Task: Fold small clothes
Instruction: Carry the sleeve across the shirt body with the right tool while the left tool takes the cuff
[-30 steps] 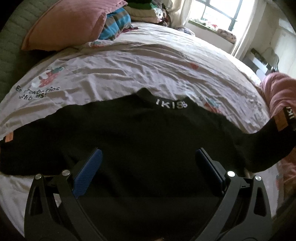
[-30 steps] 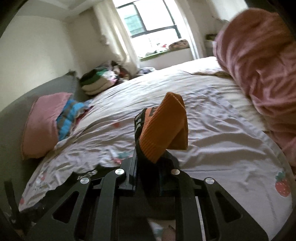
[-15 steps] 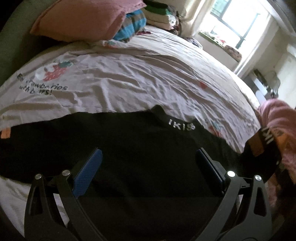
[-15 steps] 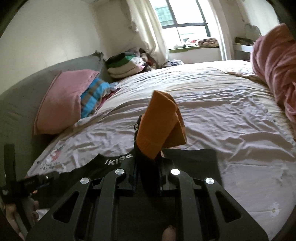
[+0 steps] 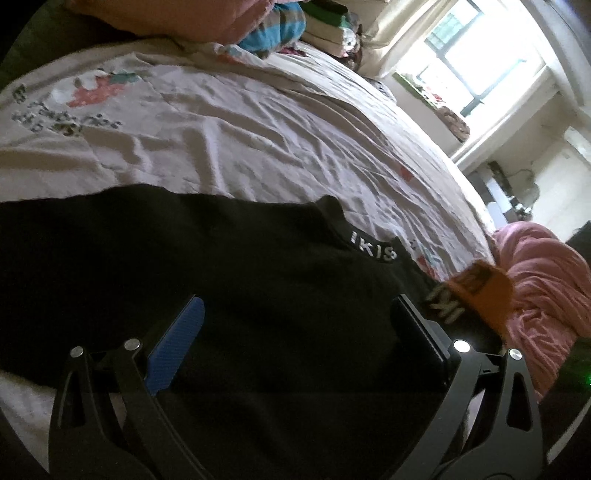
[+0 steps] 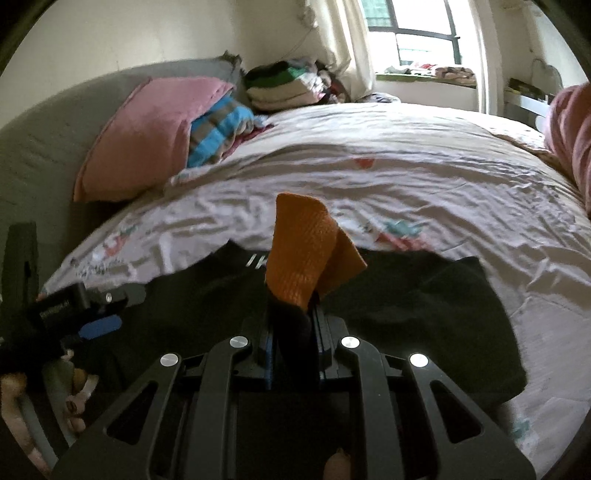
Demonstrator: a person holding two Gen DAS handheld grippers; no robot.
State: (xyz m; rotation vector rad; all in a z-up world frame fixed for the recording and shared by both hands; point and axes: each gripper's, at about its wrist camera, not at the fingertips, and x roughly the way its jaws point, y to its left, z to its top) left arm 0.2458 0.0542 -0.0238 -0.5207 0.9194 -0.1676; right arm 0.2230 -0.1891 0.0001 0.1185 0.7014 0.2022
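Observation:
A black sweater [image 5: 229, 280] with a white-lettered collar [image 5: 373, 251] lies flat on the bed sheet [image 5: 229, 122]. My left gripper [image 5: 295, 325] is open and empty, hovering low over the sweater's body. My right gripper [image 6: 291, 325] is shut on the sweater's right sleeve, whose orange cuff [image 6: 303, 247] sticks up from between the fingers. The cuff also shows in the left wrist view [image 5: 484, 291], folded in over the sweater's right side. The sweater's body shows in the right wrist view [image 6: 413, 314]. The left gripper shows there at the left edge [image 6: 99, 325].
A pink pillow [image 6: 147, 133] and a blue striped cloth [image 6: 218, 129] lie at the head of the bed, with stacked folded clothes [image 6: 284, 85] behind. A pink blanket [image 5: 546, 288] is heaped at the right. A window [image 6: 413, 33] is beyond.
My right gripper has carried the orange-cuffed sleeve leftward, in over the sweater's body. My left gripper has shifted and tilted a little while staying open over the sweater.

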